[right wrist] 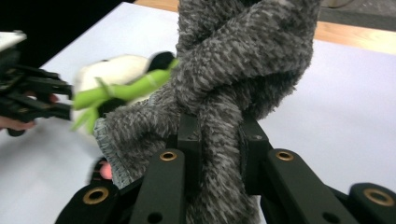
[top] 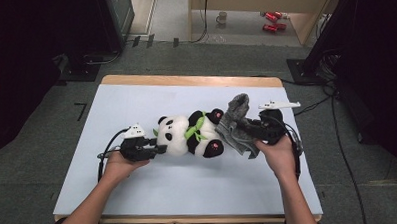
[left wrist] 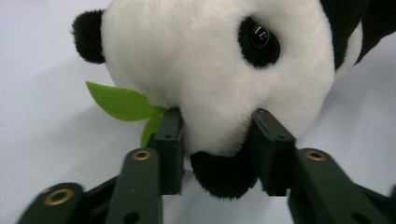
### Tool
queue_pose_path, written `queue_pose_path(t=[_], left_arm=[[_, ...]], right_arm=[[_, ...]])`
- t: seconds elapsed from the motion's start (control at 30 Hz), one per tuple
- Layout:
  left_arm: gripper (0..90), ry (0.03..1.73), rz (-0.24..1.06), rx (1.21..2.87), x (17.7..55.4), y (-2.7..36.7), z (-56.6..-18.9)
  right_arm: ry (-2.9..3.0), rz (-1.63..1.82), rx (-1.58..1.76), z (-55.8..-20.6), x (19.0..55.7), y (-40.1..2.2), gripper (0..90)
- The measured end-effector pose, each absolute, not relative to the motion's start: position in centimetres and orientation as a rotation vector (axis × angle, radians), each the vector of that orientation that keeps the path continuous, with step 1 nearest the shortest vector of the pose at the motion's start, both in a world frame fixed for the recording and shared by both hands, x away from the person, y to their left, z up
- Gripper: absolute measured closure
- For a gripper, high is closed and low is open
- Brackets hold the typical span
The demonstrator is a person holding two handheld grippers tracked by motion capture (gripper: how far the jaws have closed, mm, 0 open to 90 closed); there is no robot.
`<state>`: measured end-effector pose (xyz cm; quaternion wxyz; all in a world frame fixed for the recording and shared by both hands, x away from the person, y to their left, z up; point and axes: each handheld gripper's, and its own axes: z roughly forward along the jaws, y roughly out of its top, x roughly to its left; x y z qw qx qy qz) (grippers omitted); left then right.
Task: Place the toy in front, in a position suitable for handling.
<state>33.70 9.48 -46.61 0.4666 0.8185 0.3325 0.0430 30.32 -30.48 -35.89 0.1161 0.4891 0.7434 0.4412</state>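
My left gripper (left wrist: 217, 135) clamped on plush black-and-white panda (top: 190, 135) head; right gripper (right wrist: 219, 140) clamped on fuzzy grey cloth (top: 237, 123) beside panda's feet. Dressing not yet begun.

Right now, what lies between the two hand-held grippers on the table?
The plush panda lies between them in the high view, head at the left hand-held gripper; the right hand-held gripper grips a grey fuzzy cloth at the panda's feet.
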Motion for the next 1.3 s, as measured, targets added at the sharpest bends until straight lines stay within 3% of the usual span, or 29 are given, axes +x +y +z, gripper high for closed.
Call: queue_pose_path(t=[0.2, 0.53, 0.9, 1.3], left_arm=[[75.8, 0.912, -0.025, 1.972, 34.1, 8.9, -45.4], [75.9, 0.944, -0.046, 1.966, 34.0, 8.8, -44.6], [76.0, 0.952, -0.028, 1.976, 34.2, 8.8, -44.3], [76.2, 0.952, -0.018, 1.972, 34.1, 8.8, -44.2]], right_arm=[[2.200, 1.327, 1.353, -34.0, 29.9, -28.7, 76.2], [2.257, 1.383, 1.222, -32.3, 29.1, -25.0, 76.2], [2.367, 1.375, 1.146, -34.5, 29.5, -19.0, 76.0], [2.388, 1.332, 1.149, -37.3, 29.8, -15.3, 76.1]])
